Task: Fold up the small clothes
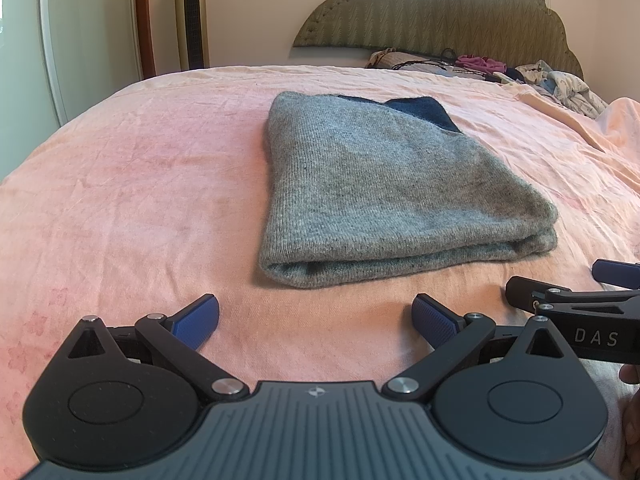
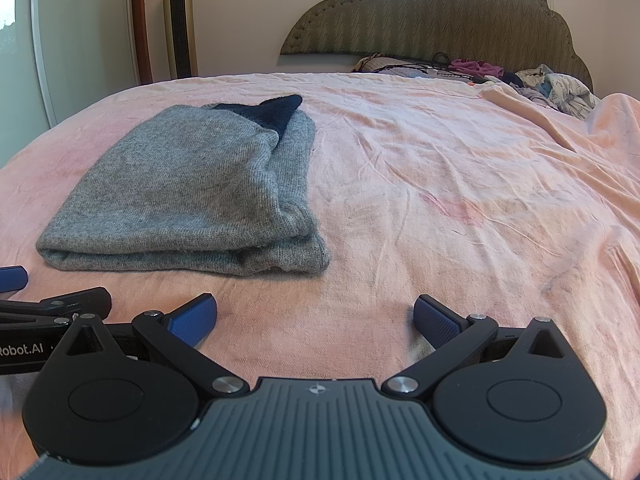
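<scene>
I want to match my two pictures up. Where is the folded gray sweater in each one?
Left wrist view: the gray sweater lies at the centre, just right of the middle, ahead of the open left tongs.
Right wrist view: the gray sweater lies on the left, away from the open right tongs.
Shared landmark: the green headboard behind the bed.

A grey knitted garment (image 1: 384, 184) lies folded into a thick, layered rectangle on the pink bed sheet, centre of frame in the left wrist view and centre-left in the right wrist view (image 2: 188, 188). A dark navy panel (image 1: 424, 110) shows at its far end; the rounded fold faces the camera, edges slightly uneven.
</scene>
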`<state>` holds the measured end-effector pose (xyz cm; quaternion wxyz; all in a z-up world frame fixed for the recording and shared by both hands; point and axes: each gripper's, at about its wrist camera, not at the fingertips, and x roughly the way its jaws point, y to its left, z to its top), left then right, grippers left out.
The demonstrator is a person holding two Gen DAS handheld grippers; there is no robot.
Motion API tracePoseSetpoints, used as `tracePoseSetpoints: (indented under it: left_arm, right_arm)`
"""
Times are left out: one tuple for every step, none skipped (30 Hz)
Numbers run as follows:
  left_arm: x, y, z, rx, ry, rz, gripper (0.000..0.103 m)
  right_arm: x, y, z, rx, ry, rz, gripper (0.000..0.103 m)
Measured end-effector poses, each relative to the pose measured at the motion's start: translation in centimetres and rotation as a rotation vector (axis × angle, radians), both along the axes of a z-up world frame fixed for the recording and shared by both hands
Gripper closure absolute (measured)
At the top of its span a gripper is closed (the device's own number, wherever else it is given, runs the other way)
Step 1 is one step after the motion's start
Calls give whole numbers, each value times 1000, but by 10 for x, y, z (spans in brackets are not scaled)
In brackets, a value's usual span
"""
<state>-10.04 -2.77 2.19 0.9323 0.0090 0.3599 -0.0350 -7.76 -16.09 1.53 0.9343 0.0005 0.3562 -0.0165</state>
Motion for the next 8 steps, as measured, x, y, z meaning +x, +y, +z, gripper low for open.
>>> tracePoseSetpoints:
  left_arm:
    - [0,2,0,-3,-3,14,0]
    - [0,4,1,-5,-3,29,0]
    - [0,6,1,-7,-3,43,0]
    - [0,6,1,-10,-3,48,0]
    - [0,7,1,-4,-2,56,0]
    - [0,6,0,2,0,59,0]
    - [0,5,0,11,2,63,0]
    - [1,4,0,20,7,60,0]
  right_arm:
    - [0,0,0,0,0,0,0]
    - [0,0,0,0,0,0,0]
    - [0,0,0,0,0,0,0]
    - [0,0,0,0,0,0,0]
    - [0,0,0,0,0,0,0]
    - [0,0,0,0,0,0,0]
    - [0,0,0,0,0,0,0]
    - [0,0,0,0,0,0,0]
